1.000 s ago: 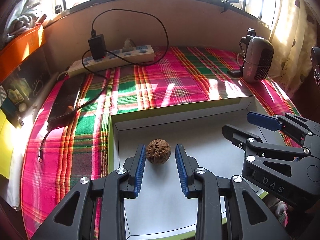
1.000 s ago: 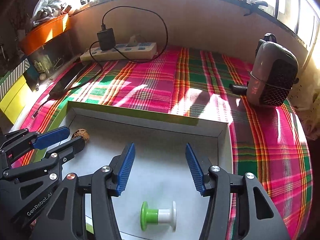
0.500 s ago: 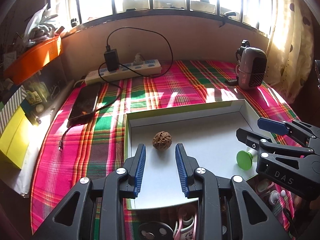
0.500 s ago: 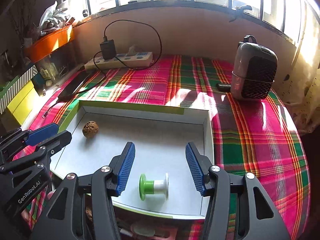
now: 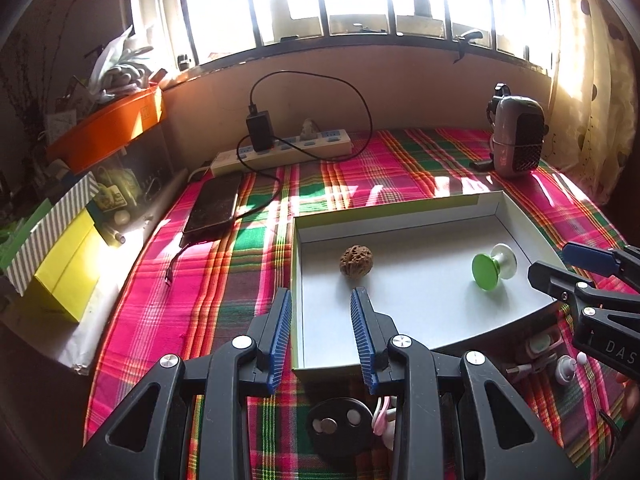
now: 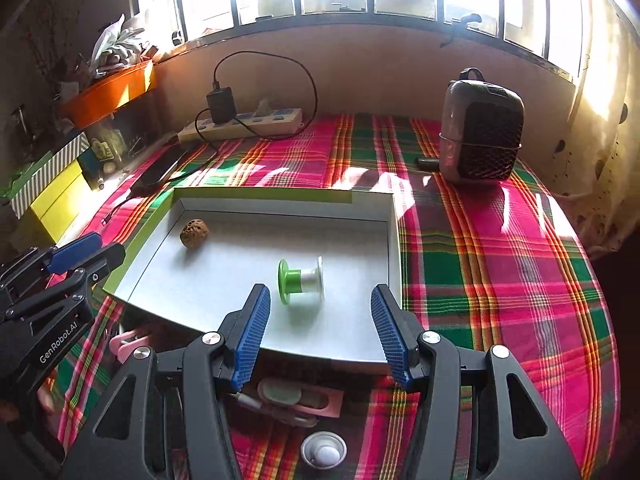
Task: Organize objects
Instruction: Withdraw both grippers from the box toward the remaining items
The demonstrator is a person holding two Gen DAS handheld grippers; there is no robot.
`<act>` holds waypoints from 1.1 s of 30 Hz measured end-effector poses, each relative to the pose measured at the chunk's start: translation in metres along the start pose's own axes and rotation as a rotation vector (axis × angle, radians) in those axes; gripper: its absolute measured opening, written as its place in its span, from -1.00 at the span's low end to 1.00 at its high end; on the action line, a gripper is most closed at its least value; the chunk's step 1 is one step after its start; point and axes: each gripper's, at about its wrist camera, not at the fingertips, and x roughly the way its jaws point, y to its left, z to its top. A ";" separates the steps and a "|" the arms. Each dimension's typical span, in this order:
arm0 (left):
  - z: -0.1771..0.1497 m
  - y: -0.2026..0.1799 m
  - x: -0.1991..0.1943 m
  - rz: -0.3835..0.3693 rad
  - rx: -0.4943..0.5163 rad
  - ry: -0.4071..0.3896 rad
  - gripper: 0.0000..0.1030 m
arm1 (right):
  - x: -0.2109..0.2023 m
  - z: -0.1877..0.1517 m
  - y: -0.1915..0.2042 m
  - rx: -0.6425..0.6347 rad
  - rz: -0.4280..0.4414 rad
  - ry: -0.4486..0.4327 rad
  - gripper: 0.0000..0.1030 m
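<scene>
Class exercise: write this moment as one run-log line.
left gripper: open, empty | right gripper: open, empty | tray: holds walnut, green-white spool | clutter before tray: untouched

A shallow tray lies on the cloth-covered table; in it a walnut sits toward the far left corner and a spool lies on its side nearer the front, well apart; behind the tray a power strip runs along the wall; a phone lies left of the tray; a small heater stands at the far right; small items lie before the tray's near edge.
</scene>
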 end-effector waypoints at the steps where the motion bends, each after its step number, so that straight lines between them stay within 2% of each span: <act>1: -0.001 0.000 -0.001 -0.001 -0.002 0.002 -0.44 | -0.002 -0.002 -0.001 0.003 0.001 0.000 0.04; 33: -0.039 0.013 -0.024 0.043 -0.011 0.035 -0.44 | -0.032 -0.053 -0.009 0.030 -0.008 0.023 0.05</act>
